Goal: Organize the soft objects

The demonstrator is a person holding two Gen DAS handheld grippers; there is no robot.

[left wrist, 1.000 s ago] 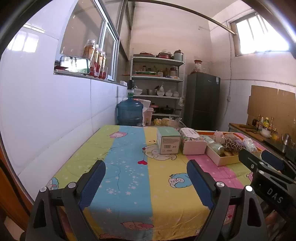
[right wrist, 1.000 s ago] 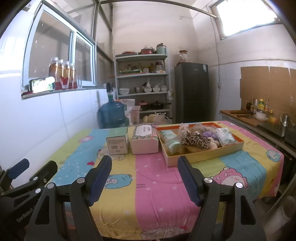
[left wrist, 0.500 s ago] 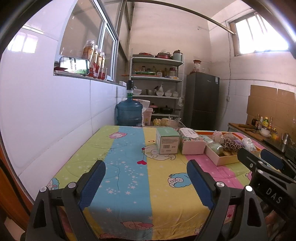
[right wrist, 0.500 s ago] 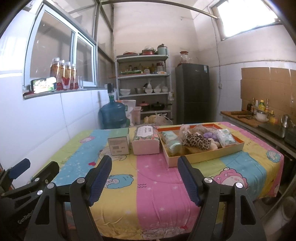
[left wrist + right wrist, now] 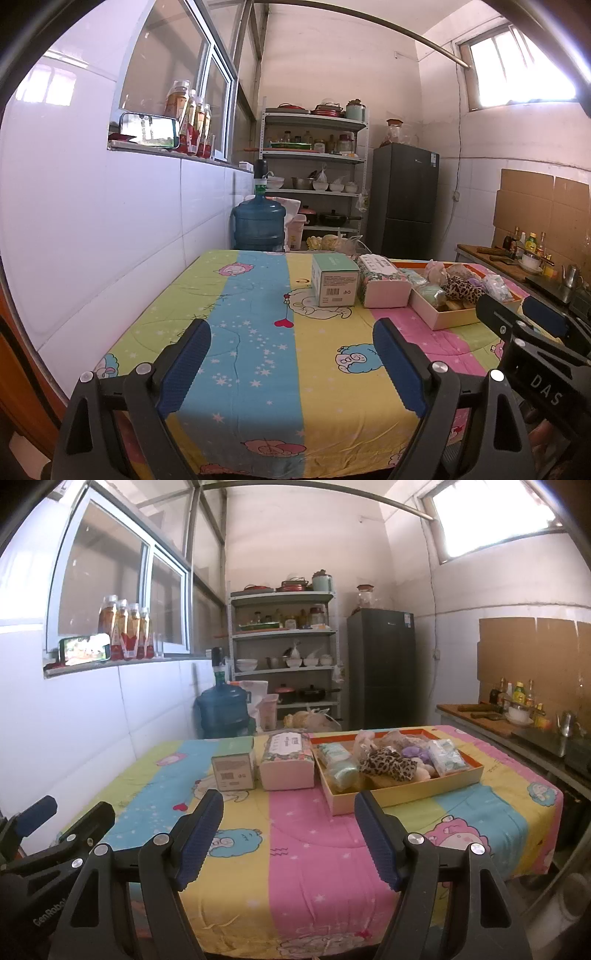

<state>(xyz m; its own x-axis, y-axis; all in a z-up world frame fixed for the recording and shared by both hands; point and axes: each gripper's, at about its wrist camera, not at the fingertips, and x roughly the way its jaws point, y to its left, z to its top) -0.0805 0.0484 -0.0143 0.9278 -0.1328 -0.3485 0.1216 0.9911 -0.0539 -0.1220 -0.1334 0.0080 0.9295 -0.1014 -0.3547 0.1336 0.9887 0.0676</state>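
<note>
A shallow cardboard tray [image 5: 406,797] [image 5: 454,317] sits on the far right half of the cloth-covered table. In it lie a leopard-print soft item [image 5: 391,762] [image 5: 463,288], a purple piece [image 5: 415,752], a clear tissue packet [image 5: 447,757] and pale green packs [image 5: 341,764]. Left of the tray stand a pink floral tissue pack [image 5: 288,764] [image 5: 384,284] and a green box [image 5: 233,768] [image 5: 334,280]. My left gripper [image 5: 291,326] [image 5: 74,808] and right gripper [image 5: 289,798] [image 5: 511,308] hover side by side over the table's near edge, both open with nothing between their fingers.
A white tiled wall runs along the table's left side. Beyond the far edge stand a blue water jug [image 5: 221,712], a metal shelf [image 5: 282,653] of dishes and a dark fridge [image 5: 382,668]. A counter [image 5: 517,723] with bottles lines the right wall.
</note>
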